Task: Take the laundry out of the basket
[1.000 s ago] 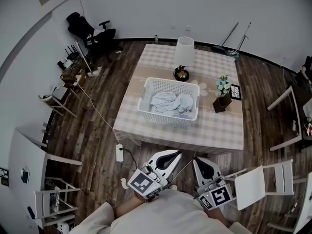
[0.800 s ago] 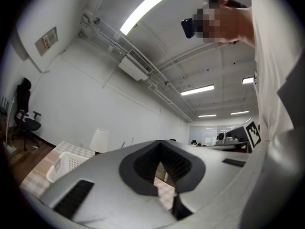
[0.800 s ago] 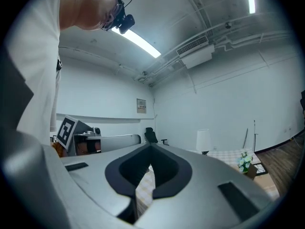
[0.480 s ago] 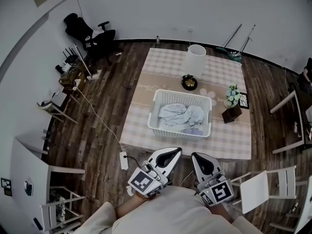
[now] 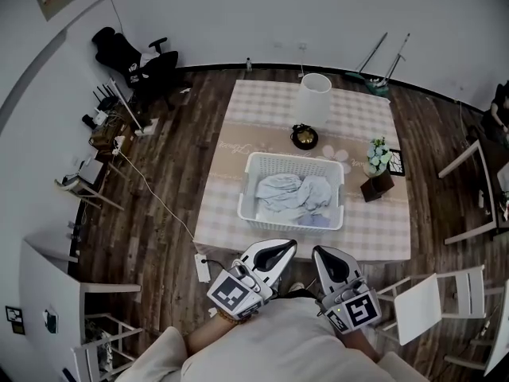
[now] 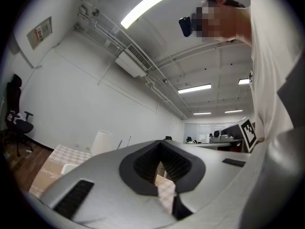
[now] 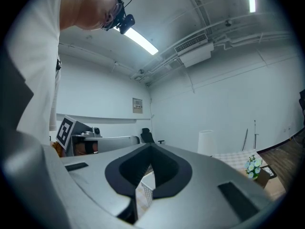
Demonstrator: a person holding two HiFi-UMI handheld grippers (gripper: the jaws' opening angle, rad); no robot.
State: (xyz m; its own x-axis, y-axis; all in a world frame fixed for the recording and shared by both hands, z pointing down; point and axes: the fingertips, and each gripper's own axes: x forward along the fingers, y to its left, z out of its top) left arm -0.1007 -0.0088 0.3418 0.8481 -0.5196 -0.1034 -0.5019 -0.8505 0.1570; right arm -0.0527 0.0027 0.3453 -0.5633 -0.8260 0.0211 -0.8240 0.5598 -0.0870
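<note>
1. The left gripper (image 5: 274, 249) is held low in front of the person's body, its jaws closed together with nothing between them
2. The right gripper (image 5: 324, 257) sits just to the right of it, its jaws likewise pressed closed and empty
3. Ahead of both sets of jaws, past the near edge of the checked counter (image 5: 262, 106), stands the white basket (image 5: 291, 220); neither gripper touches it, and both are apart from the counter
4. The laundry (image 5: 293, 193), pale blue and white cloth in a crumpled heap, lies inside the basket, straight ahead of the gap between the two grippers
5. Beyond the basket, farther from the jaws, a white lamp (image 5: 315, 98) stands on a dark round base
6. Ahead and to the right of the right jaws, a small pot of flowers (image 5: 377, 156) stands on the counter near the basket's right end
7. In the right gripper view a strip of the basket's lattice wall shows through the slit under the closed jaws; in the left gripper view the same slit shows checked counter cloth
8. A white chair (image 5: 417, 305) stands on the wooden floor (image 5: 159, 213) close to the right of the right jaws
</note>
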